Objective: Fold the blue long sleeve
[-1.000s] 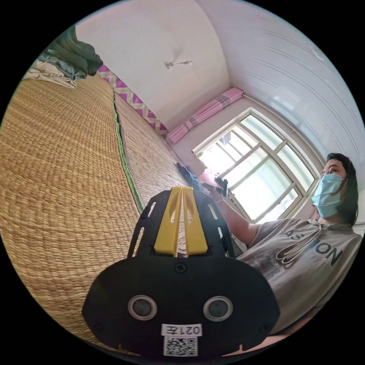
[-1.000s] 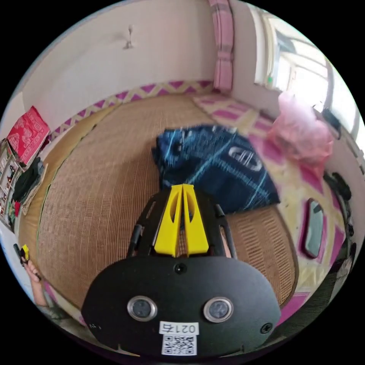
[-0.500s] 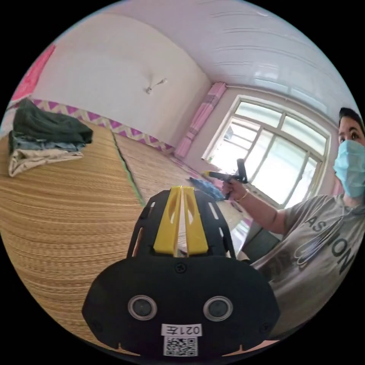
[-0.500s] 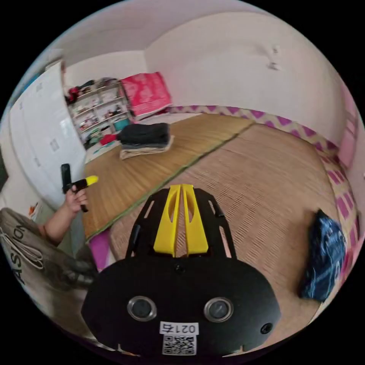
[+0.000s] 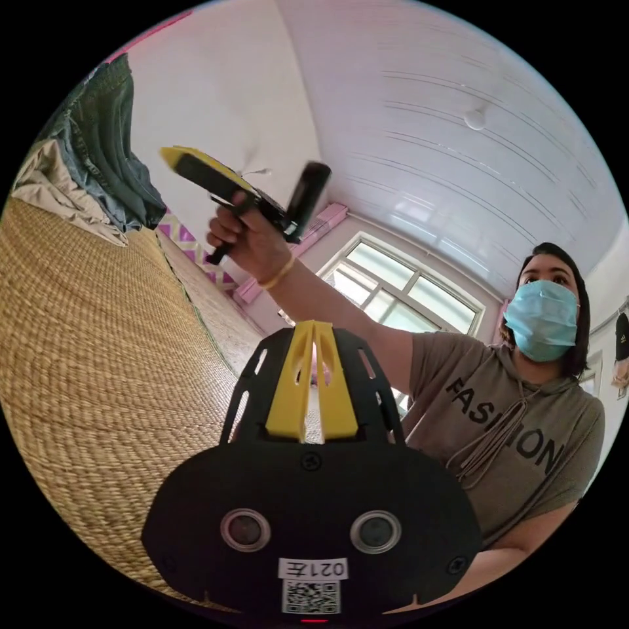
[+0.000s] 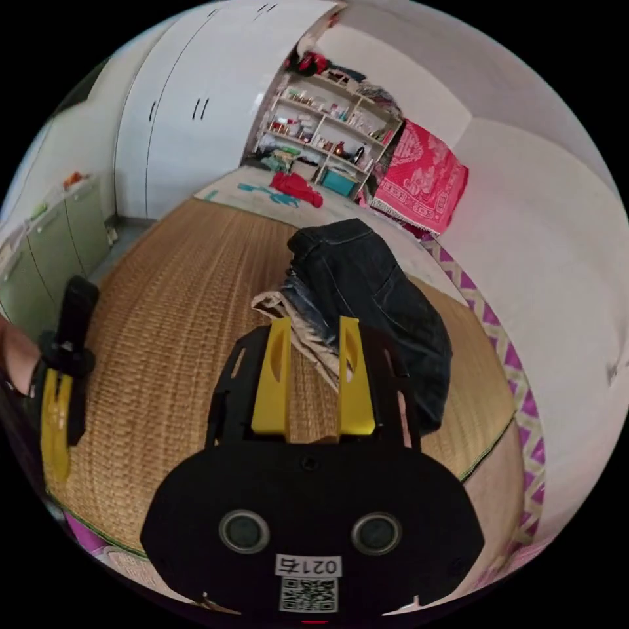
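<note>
The right gripper (image 6: 313, 327), whose jaws were pressed together a second ago, now has them parted, and it has swung from above the folded blue garment to just before the stack of dark clothes (image 6: 367, 295); in the left gripper view it is raised over the woven mat (image 5: 98, 367)

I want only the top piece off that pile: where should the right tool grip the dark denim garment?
Grip the dark denim garment at its near hanging edge, coming from the mat side; that edge drapes over the lighter pieces, and the right tool faces it open.
</note>
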